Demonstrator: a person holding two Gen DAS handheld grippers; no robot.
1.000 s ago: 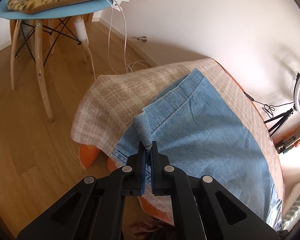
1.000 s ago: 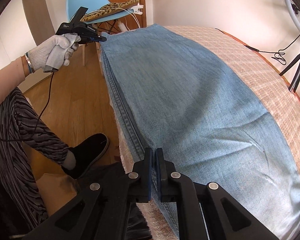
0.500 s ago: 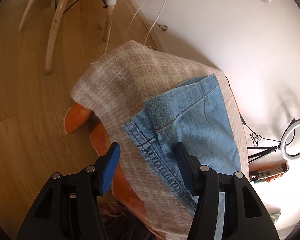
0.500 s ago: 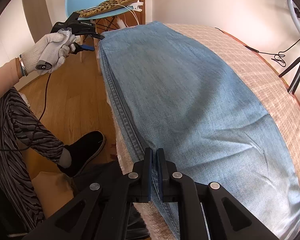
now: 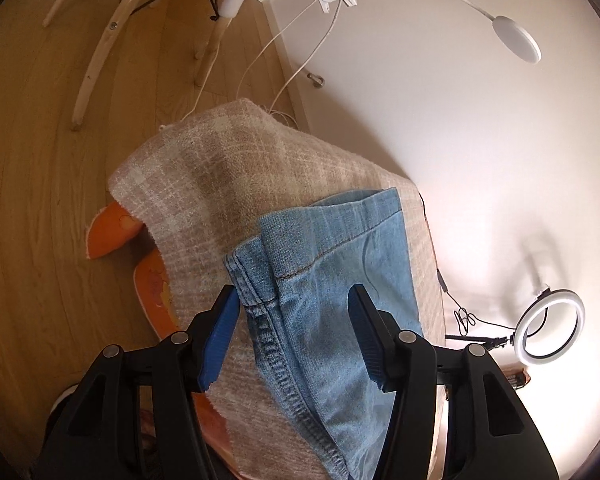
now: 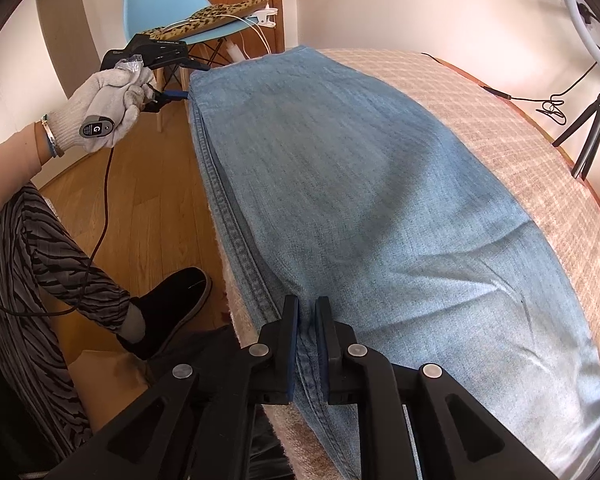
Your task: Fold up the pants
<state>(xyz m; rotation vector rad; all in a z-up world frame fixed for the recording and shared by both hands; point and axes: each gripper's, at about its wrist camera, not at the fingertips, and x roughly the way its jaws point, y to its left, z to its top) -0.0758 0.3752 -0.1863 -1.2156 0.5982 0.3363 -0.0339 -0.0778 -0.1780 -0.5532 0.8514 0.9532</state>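
Our left gripper point(image 5: 294, 334) hangs with its two blue-padded jaws spread wide, released, straddling the hem corner of the one pair of light blue denim pants point(image 5: 331, 280) without touching it. Our right gripper point(image 6: 307, 344) has its two jaws clenched on the seamed near edge of the same pants, which lie flat, legs stacked, along the one beige checked woven blanket point(image 6: 511, 128) covering an orange-edged table point(image 5: 148, 280). Beyond, we count one pale blue plastic chair point(image 6: 156, 4) carrying one leopard-print cushion point(image 6: 212, 16), and one lit ring light point(image 5: 549, 334) on its tripod.
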